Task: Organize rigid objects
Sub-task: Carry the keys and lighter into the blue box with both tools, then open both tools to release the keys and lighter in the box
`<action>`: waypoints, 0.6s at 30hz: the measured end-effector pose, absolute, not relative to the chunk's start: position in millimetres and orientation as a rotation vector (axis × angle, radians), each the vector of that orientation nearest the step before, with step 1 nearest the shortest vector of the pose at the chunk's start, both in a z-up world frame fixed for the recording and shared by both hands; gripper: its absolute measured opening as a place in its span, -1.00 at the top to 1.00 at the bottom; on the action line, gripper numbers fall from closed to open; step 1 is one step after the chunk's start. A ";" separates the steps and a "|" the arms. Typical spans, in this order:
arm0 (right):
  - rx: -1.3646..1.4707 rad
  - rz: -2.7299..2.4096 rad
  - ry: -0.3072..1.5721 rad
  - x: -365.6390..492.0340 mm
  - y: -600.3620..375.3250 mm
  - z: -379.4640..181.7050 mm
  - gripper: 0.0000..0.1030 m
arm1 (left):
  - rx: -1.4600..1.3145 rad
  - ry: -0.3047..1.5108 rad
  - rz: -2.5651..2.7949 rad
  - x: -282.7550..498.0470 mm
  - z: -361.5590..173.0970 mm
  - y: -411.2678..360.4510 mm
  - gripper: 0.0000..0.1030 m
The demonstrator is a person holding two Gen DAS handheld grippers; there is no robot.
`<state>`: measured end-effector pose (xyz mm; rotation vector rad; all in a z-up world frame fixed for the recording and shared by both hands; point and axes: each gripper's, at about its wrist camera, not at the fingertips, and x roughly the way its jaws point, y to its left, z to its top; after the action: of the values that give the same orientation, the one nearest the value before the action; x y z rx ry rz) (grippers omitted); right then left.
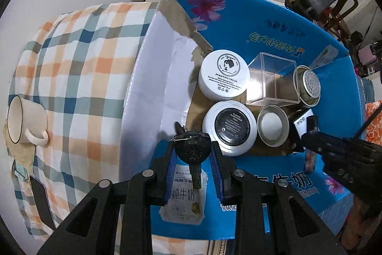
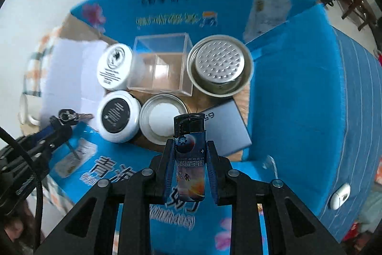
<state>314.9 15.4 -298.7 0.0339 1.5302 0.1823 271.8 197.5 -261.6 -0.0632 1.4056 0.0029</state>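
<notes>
Box (image 2: 298, 87) mid-frame already packed with jars (image 2: 118, 116); key (image 1: 193, 151) pinched in left fingers (image 1: 216, 157), lighter (image 2: 189, 157) in right fingers (image 2: 170, 159); mug (image 1: 22, 122) left outside.

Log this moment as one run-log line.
left claw: shut on car key | right claw: shut on lighter | both over blue box

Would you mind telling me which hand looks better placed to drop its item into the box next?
Probably the right. Its gripper holds the lighter over the box interior, above the grey case. The left gripper holds the key nearer the box's edge.
</notes>
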 end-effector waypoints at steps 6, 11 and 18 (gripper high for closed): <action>-0.019 0.149 1.531 318.3 28.1 -322.0 0.46 | -0.040 1.436 0.017 279.7 -271.8 194.6 0.50; -0.050 0.124 1.517 322.3 36.2 -326.5 0.46 | -0.048 1.454 0.012 284.7 -284.0 193.5 0.50; -0.027 0.112 1.527 326.6 29.4 -326.8 0.42 | -0.070 1.475 0.017 286.3 -288.9 193.4 0.49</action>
<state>326.6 29.4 -326.8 -0.0266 1.5270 0.1117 286.3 193.4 -288.9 -0.0702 1.4746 0.0171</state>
